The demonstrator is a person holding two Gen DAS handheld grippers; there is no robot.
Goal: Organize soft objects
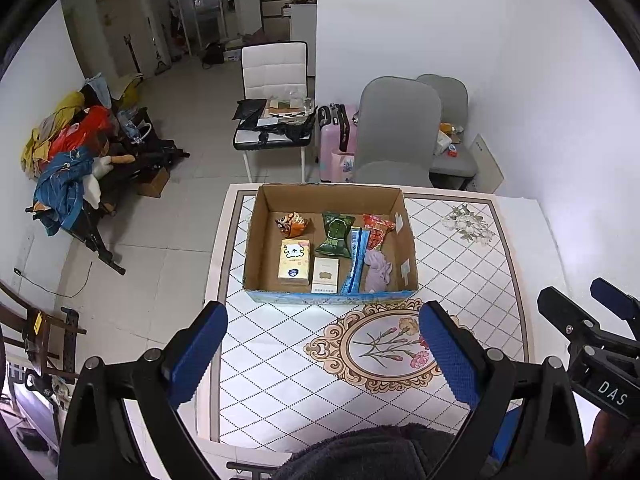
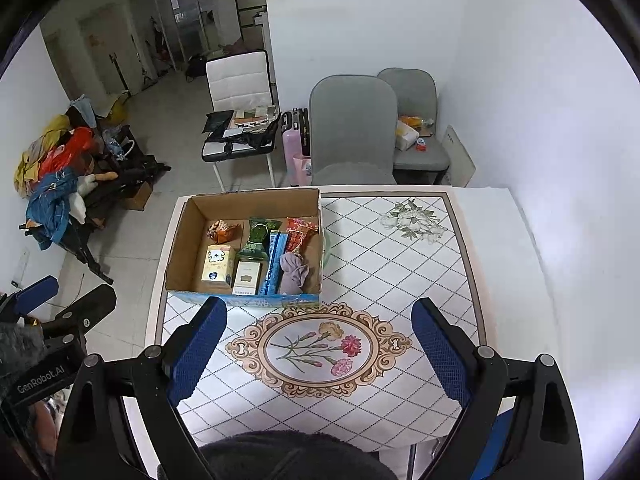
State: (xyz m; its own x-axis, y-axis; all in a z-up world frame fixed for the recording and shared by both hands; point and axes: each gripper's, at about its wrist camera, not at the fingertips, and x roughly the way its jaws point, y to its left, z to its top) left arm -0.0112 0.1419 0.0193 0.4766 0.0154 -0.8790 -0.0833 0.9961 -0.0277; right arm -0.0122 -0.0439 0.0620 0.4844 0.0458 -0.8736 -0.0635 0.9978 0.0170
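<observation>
An open cardboard box (image 1: 256, 240) (image 2: 180, 240) stands on the patterned table. Inside lie an orange snack bag (image 1: 293, 224) (image 2: 222, 231), a green packet (image 1: 335, 234) (image 2: 258, 238), a red packet (image 1: 377, 230) (image 2: 300, 232), a blue packet (image 1: 355, 260) (image 2: 274, 260), a yellow carton (image 1: 295, 262) (image 2: 217, 264), a white box (image 1: 325, 274) (image 2: 246, 276) and a crumpled purple cloth (image 1: 378, 270) (image 2: 294, 272). My left gripper (image 1: 322, 352) is open and empty above the table, short of the box. My right gripper (image 2: 318, 350) is open and empty over the flower medallion.
The table (image 1: 460, 264) (image 2: 400, 260) has a diamond pattern and a flower medallion (image 2: 318, 350). Grey chairs (image 1: 396, 132) (image 2: 352, 128) stand behind it. A white chair (image 1: 274, 92) holds papers, with a pink suitcase (image 1: 338, 140) beside it. Clothes are piled at the left (image 1: 72, 152).
</observation>
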